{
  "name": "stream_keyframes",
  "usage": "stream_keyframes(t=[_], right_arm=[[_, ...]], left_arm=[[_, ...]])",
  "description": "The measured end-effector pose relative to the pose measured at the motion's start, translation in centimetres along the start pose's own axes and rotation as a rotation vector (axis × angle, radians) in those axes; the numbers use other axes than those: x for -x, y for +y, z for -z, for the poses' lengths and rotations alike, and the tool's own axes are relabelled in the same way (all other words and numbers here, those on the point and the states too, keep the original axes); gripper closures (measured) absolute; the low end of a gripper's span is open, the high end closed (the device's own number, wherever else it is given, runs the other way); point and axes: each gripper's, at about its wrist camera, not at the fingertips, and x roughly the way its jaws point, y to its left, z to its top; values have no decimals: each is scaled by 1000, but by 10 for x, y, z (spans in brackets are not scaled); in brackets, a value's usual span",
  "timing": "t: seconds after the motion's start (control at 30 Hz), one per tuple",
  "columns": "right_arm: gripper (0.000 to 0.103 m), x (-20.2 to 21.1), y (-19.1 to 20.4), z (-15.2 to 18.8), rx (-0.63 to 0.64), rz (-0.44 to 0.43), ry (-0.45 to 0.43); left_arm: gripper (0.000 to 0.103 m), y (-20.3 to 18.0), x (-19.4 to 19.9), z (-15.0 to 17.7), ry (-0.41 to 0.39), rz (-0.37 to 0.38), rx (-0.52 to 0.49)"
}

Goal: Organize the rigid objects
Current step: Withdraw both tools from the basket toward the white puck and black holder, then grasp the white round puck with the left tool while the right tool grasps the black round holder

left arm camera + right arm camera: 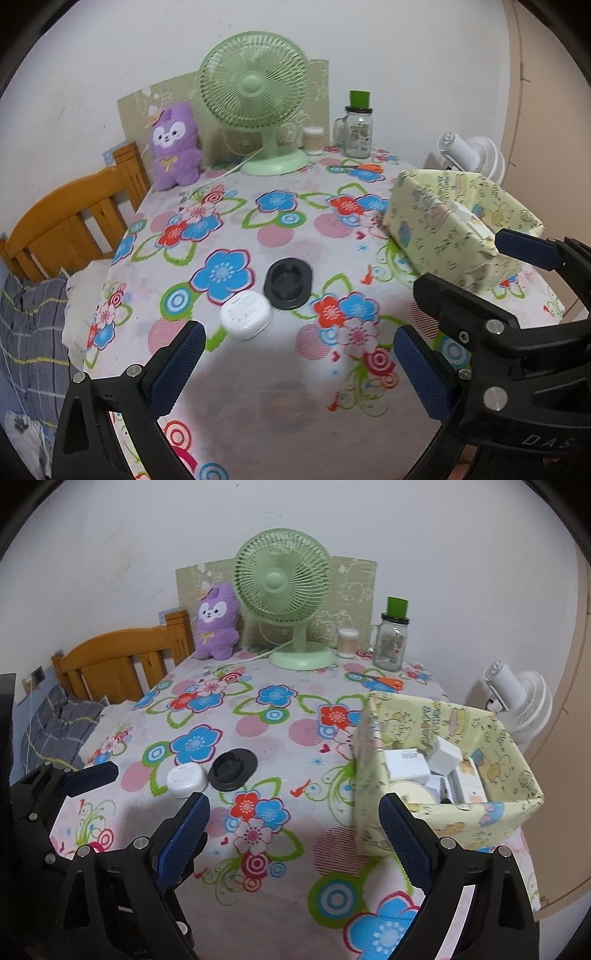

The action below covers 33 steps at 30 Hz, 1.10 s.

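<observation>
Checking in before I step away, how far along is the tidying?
Several white items already sit in the yellow box. Nothing is in hand: the left hand-held gripper and right hand-held gripper are open. The white case and black holder remain on the table.

A table (295, 904) is covered by a loud flowery cloth. Set on it: white case (186, 777) touching a black round holder (232, 770), yellow box (448, 812), green fan (301, 659), purple plush (216, 629), glass jar (391, 646), orange scissors (388, 682).
</observation>
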Motion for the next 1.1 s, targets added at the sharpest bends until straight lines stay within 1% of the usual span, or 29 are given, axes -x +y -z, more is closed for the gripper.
stream_keyframes(t=[0.1,0.37,0.5,0.83,1.1], right_arm=[[9,-8,9,0,9,-7,4],[9,-28,27,1,33,-26,22],[9,-42,34,0,34,-35,43],[9,-76,41,-2,16,-72,89],[11,-99,42,-8,16,-82,108]], left_arm=[[0,8,-4,3,3,-4,7],[0,29,-23,10,47,-25,23],[0,37,-31,11,58,-32,31],[0,54,-57,12,96,-43,63],[1,57,-74,9,101,-40,75]])
